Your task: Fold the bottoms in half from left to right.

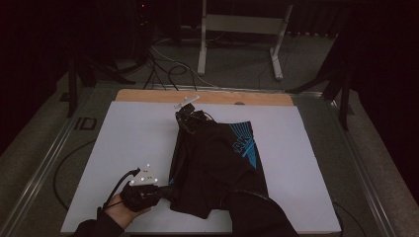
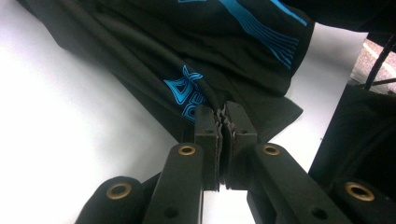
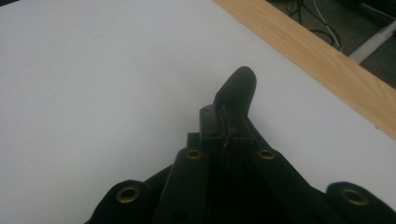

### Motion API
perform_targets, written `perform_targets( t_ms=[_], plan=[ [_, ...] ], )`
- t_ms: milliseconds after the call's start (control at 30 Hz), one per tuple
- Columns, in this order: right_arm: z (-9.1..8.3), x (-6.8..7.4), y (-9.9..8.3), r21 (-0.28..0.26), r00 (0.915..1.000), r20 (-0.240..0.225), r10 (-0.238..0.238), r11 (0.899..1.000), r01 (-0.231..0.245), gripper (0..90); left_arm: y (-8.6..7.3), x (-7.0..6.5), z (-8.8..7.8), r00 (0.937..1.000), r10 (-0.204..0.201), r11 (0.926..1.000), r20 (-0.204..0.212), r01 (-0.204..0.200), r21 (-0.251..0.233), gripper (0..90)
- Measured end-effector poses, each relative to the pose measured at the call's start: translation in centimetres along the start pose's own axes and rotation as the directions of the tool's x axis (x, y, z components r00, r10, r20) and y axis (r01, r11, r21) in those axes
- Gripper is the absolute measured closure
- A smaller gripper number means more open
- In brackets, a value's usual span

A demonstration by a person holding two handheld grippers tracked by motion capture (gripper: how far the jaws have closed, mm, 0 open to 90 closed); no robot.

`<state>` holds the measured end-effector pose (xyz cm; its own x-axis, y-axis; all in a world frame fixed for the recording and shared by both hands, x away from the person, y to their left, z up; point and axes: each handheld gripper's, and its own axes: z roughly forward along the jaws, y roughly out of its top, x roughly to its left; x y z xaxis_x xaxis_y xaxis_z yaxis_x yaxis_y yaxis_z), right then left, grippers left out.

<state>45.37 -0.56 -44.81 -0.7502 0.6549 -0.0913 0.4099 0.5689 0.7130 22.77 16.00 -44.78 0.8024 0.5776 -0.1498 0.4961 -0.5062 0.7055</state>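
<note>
Black garment with blue print (image 1: 215,163) lies bunched at the worktop's (image 1: 133,143) centre, left gripper (image 1: 163,190) fingers clamped on its 7 o'clock edge, right gripper (image 1: 187,117) fingers clamped on its 12 o'clock edge; spreading or folding appears barely begun.

We are in a dim lab or recording studio: white board (image 1: 133,148) on a wood-edged table (image 1: 207,97), loose cables (image 1: 163,66) on grey carpet, metal stand (image 1: 242,29), dark drapes behind.
</note>
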Motion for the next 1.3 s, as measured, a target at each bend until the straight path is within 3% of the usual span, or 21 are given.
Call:
perform_targets(
  t_ms=[300, 1300],
  plan=[
    [-1.3, -0.9, -0.2, -0.013, 0.9998, 0.009, 0.015, 1.0, -0.015, 89.7, 1.6, -0.8, 0.3, 0.9993, 0.034, 0.9993, 0.017, -0.034, -0.017, 85.9],
    [-5.1, -4.0, -2.1, -0.038, 0.9972, 0.063, 0.041, 0.999, -0.039, 89.7, 4.4, -2.3, 2.4, 0.9931, 0.087, 0.9961, 0.078, -0.086, -0.017, 85.8]
  ],
)
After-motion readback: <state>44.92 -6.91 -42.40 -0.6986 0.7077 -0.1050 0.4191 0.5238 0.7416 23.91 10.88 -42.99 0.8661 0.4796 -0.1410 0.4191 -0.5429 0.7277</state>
